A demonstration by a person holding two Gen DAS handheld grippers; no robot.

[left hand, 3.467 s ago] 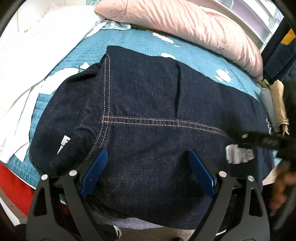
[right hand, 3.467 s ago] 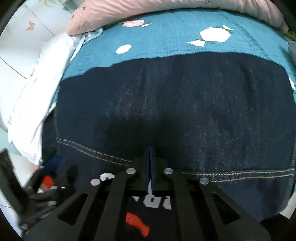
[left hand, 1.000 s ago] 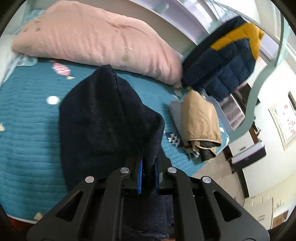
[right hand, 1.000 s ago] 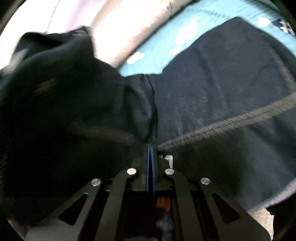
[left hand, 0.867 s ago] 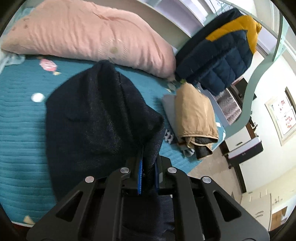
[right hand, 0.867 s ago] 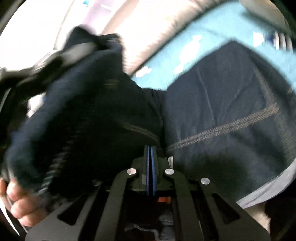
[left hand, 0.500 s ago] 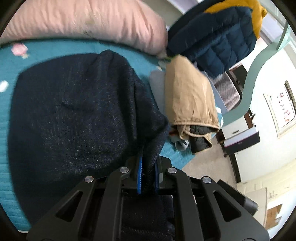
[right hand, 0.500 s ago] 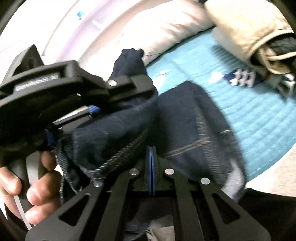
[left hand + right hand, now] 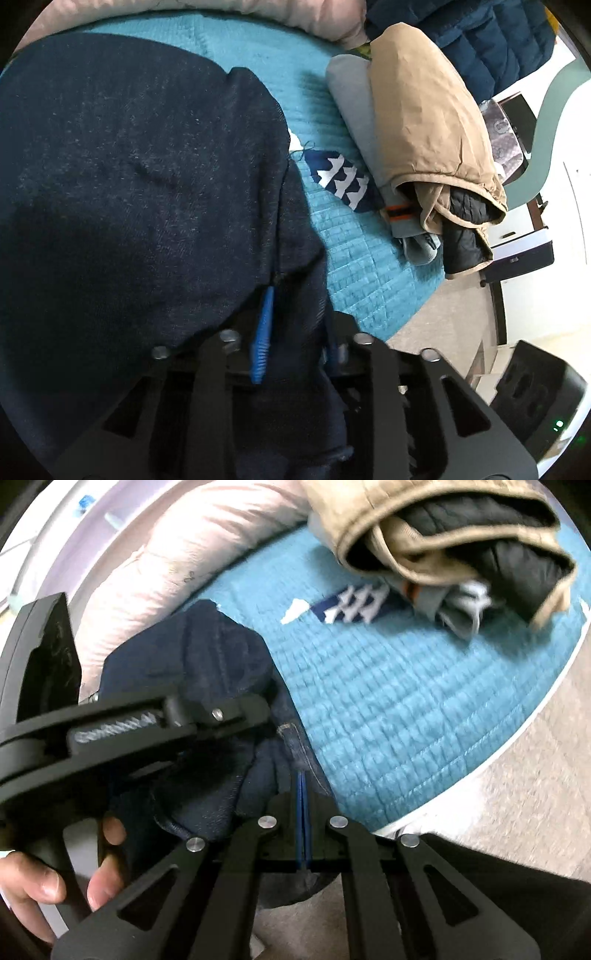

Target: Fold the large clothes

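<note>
A dark navy denim garment (image 9: 129, 177) lies folded over itself on the teal quilted bed (image 9: 354, 258). My left gripper (image 9: 295, 325) holds a thick bunch of the denim between its blue pads (image 9: 263, 328), which stand a little apart. In the right wrist view the left gripper (image 9: 236, 712) shows at the left with the denim (image 9: 221, 664) bunched in it and a hand below. My right gripper (image 9: 303, 801) is shut on the denim's stitched edge (image 9: 295, 746) at the bed's near edge.
A folded tan jacket (image 9: 424, 118) on grey clothes (image 9: 354, 103) lies at the right of the bed; it also shows in the right wrist view (image 9: 406, 520). A pink pillow (image 9: 177, 561) lies along the back. A navy and yellow puffer jacket (image 9: 491, 40) hangs beyond. Floor (image 9: 517, 794) lies right of the bed.
Both grippers have carried the denim's edge across to the right side of the bed, folding the garment over. The left gripper's pads have parted a little around the cloth.
</note>
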